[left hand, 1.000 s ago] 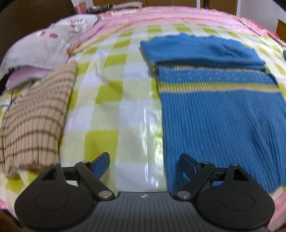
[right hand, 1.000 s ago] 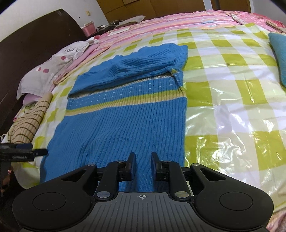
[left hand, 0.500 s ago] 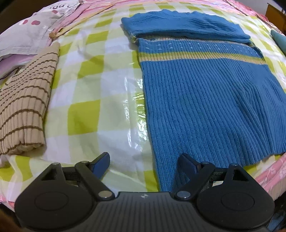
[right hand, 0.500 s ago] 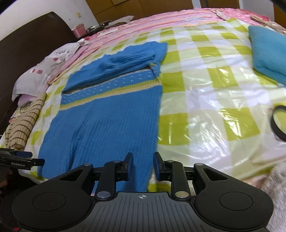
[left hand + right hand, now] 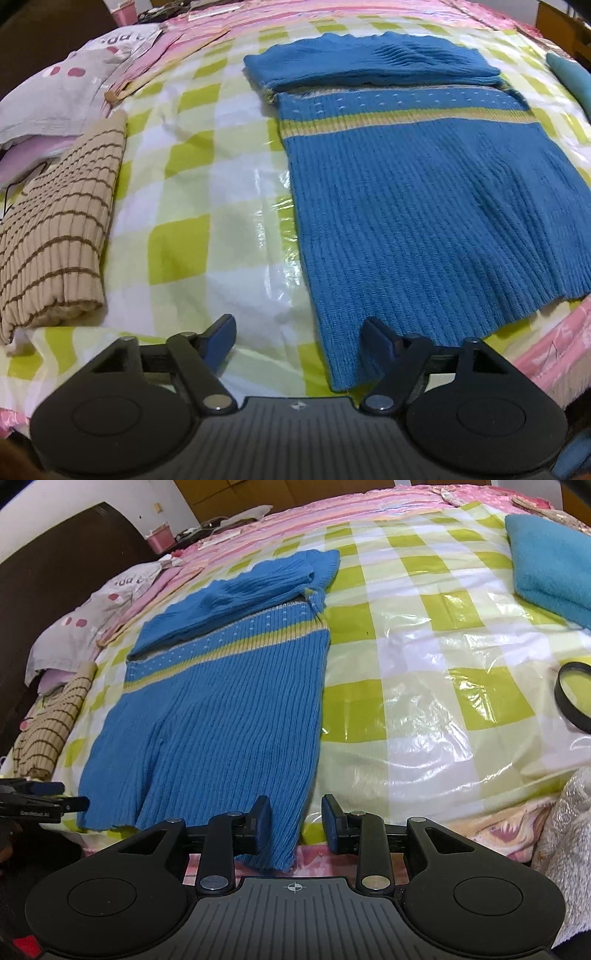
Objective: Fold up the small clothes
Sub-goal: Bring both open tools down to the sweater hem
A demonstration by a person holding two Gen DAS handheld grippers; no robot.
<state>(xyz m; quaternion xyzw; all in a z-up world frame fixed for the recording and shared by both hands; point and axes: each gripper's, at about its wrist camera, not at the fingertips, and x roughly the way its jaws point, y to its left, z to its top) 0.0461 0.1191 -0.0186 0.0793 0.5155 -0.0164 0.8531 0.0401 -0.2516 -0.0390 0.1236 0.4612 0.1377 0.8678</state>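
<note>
A blue ribbed sweater [image 5: 421,206] with a yellow stripe lies flat on the checked bed cover, its top part folded down over the chest. It also shows in the right wrist view [image 5: 221,716]. My left gripper [image 5: 301,341] is open at the sweater's near left hem corner, its right finger [image 5: 376,339] over the fabric edge. My right gripper [image 5: 295,821] is open at the near right hem corner, with the hem lying between the jaws. The left gripper's tip [image 5: 40,797] shows at the left edge of the right wrist view.
A folded beige striped garment [image 5: 55,243] lies left of the sweater. A grey pillow [image 5: 62,92] lies beyond it. A teal folded cloth [image 5: 550,554] and a black ring [image 5: 574,698] sit on the right. The bed's near edge [image 5: 498,834] runs under the grippers.
Both grippers have drawn back to the sweater's near hem. My right gripper has opened from nearly shut. My left gripper stayed open.
</note>
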